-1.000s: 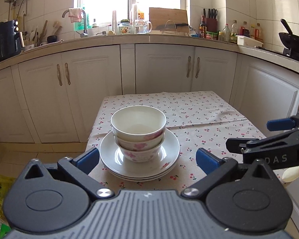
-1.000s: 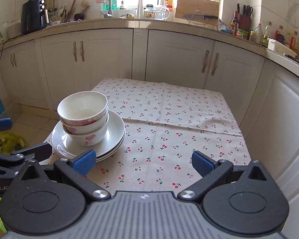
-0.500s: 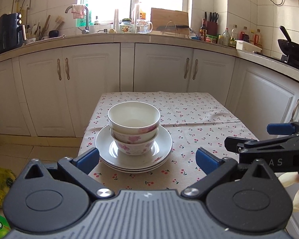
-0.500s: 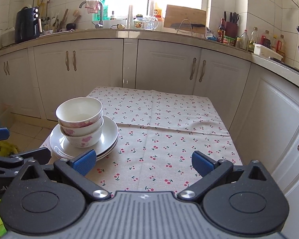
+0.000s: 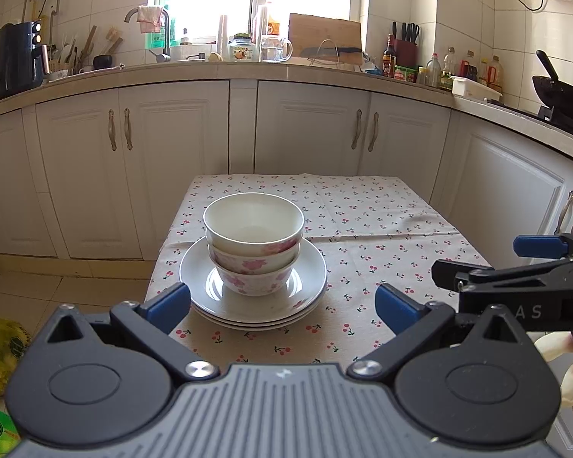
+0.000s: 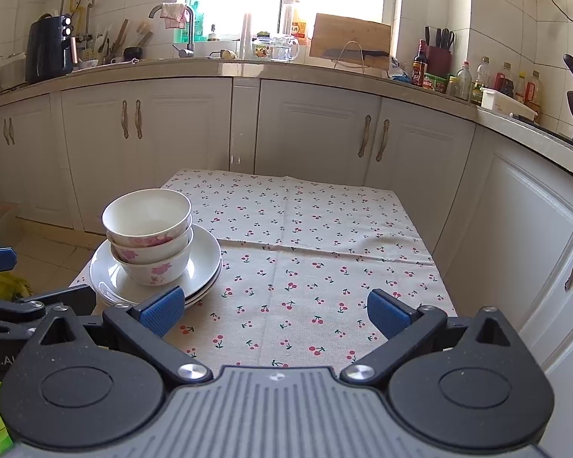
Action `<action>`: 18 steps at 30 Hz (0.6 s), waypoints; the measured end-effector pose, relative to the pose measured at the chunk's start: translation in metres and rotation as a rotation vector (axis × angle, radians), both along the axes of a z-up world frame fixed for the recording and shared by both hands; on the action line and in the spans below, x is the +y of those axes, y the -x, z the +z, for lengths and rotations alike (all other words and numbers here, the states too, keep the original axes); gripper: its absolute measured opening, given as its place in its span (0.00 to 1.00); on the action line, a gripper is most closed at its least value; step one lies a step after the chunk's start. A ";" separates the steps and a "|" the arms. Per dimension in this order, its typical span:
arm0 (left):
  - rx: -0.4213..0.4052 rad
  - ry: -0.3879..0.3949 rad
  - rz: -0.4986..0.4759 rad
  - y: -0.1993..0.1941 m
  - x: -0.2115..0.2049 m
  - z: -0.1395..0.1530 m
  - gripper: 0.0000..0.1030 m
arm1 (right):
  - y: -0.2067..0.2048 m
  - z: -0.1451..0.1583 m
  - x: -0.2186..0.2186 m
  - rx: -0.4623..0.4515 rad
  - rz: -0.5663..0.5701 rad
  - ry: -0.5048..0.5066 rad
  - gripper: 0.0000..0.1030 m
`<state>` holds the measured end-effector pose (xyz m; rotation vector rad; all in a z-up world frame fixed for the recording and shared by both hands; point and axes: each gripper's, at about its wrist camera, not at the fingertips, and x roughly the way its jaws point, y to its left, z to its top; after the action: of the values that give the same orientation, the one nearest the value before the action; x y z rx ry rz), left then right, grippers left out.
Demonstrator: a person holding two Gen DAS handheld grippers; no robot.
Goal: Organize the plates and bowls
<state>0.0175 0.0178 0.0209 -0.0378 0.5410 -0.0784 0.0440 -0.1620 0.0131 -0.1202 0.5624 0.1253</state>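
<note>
Three bowls [image 5: 253, 244] are sitting nested one inside another in the middle of a stack of plates [image 5: 309, 290], and this stack is standing on the cherry-print tablecloth [image 6: 324, 267] near its left front corner. The rest of the tablecloth, to the right of the plates, is lying bare.

The left gripper [image 5: 282, 303] is hanging just in front of the plates with its jaws spread wide and holding nothing. The right gripper [image 6: 274, 311] is hanging further right of the plates, over the bare cloth, also released and empty.

I am judging the bowls and plates to be glazed ceramic: stiff, rather heavy as a stack, slippery on the pads and easy to chip. The top bowl [image 6: 147, 212] is looking like the best thing to take, one finger inside and one outside its rim wall, lifting straight up so the lower bowls are not dragging. The plates are offering only a thin edge, so they are needing a grip at the rim.
</note>
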 end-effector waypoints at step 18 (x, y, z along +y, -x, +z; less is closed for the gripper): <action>0.003 0.006 0.001 -0.001 -0.002 0.000 0.99 | 0.000 -0.001 -0.001 -0.012 -0.013 0.004 1.00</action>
<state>0.0180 0.0154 0.0212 -0.0437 0.5439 -0.0785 0.0436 -0.1634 0.0125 -0.1213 0.5515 0.1104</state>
